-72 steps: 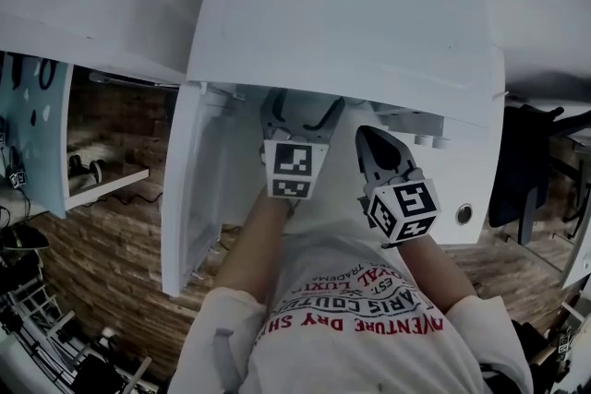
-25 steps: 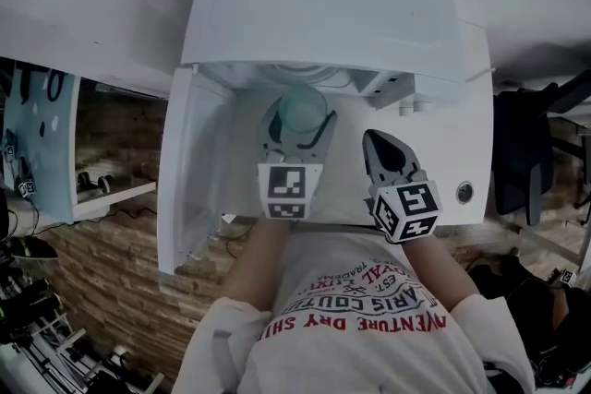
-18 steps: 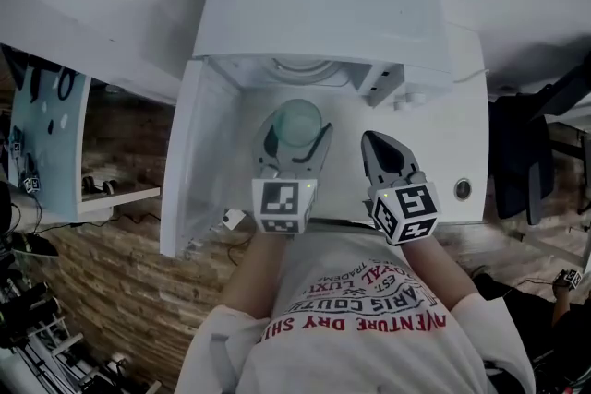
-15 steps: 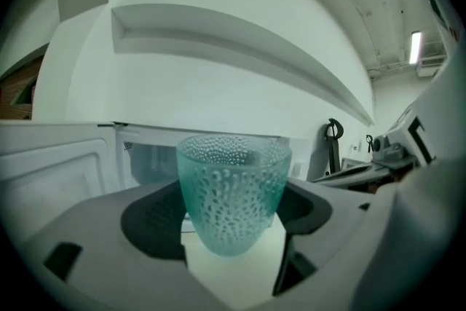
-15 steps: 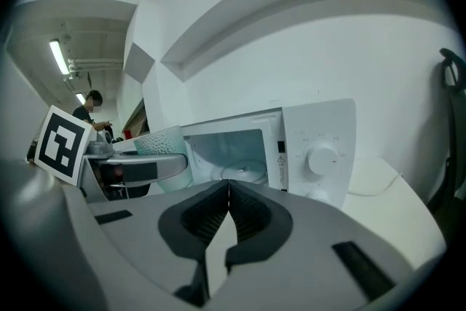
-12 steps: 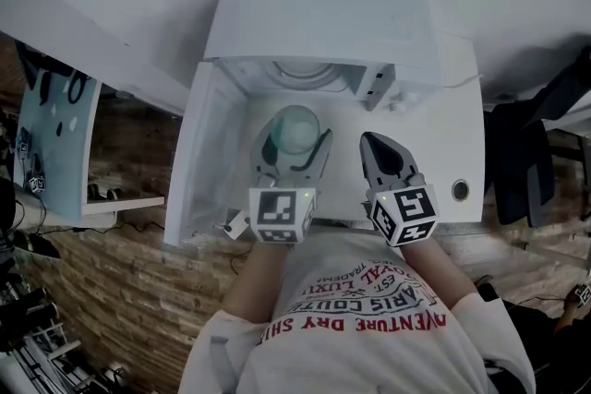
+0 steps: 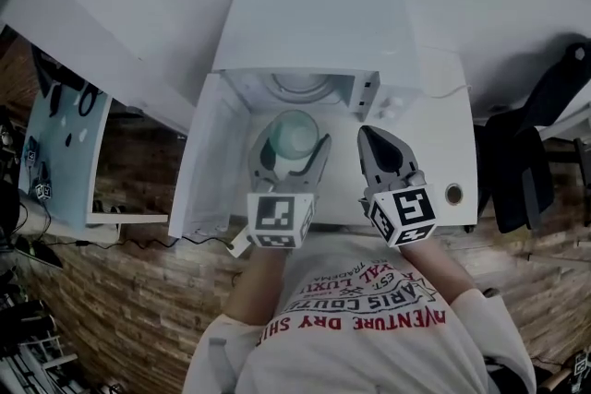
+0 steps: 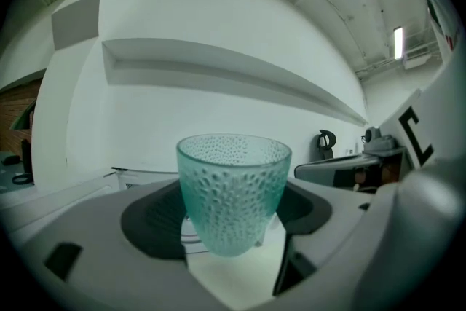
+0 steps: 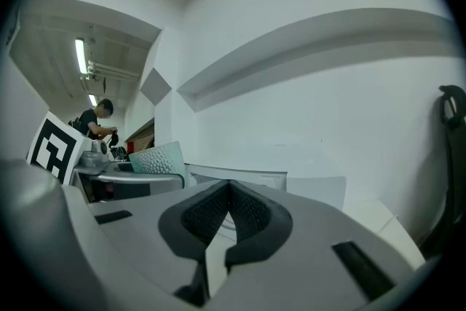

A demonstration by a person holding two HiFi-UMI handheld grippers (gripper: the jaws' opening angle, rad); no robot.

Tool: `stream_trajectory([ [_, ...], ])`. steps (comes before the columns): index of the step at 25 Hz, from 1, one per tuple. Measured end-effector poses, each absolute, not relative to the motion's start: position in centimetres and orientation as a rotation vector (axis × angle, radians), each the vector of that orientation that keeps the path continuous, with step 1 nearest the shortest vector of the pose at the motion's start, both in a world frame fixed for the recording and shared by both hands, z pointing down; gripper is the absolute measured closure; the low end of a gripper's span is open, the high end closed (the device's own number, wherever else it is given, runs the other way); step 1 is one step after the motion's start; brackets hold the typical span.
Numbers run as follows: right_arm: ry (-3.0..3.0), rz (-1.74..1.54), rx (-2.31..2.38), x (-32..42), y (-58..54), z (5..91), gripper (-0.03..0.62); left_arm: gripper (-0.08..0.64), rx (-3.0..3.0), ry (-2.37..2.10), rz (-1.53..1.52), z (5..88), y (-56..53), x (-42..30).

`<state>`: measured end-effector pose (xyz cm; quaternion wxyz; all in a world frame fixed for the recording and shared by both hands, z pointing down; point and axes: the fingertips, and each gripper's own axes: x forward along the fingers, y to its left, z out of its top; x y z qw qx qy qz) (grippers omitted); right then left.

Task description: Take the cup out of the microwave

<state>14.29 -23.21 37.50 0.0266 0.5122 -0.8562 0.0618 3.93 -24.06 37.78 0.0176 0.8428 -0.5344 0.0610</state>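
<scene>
A teal dimpled glass cup [image 7: 294, 134] stands upright between the jaws of my left gripper [image 7: 294, 146], which is shut on it just in front of the white microwave [image 7: 314, 23]. The microwave's door [image 7: 208, 166] hangs open to the left, and its turntable [image 7: 300, 86] is bare. In the left gripper view the cup [image 8: 233, 189] fills the gap between the dark pads [image 8: 149, 222]. My right gripper [image 7: 379, 143] is shut on nothing, to the right of the cup. From the right gripper view [image 9: 227, 194] the cup [image 9: 156, 156] shows at the left.
The microwave sits on a white counter [image 7: 443, 97] with a round fitting [image 7: 452, 194] near its front edge. A dark chair [image 7: 526, 152] stands at the right, and a light blue shelf panel [image 7: 65, 143] at the left over brick-patterned flooring. A person [image 9: 98, 120] is far off.
My left gripper has drawn back out of the microwave cavity with the cup in its jaws and lifted it. The right gripper has risen alongside, still shut.
</scene>
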Motion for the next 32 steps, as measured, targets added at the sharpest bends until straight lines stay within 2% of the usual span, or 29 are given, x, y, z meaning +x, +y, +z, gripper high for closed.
stream_trajectory([
  [32,-2.608,0.175,1.547,16.1,-23.1,38.4,0.58,0.19,2.606,-1.622,0.212,38.2,-24.2,6.4],
])
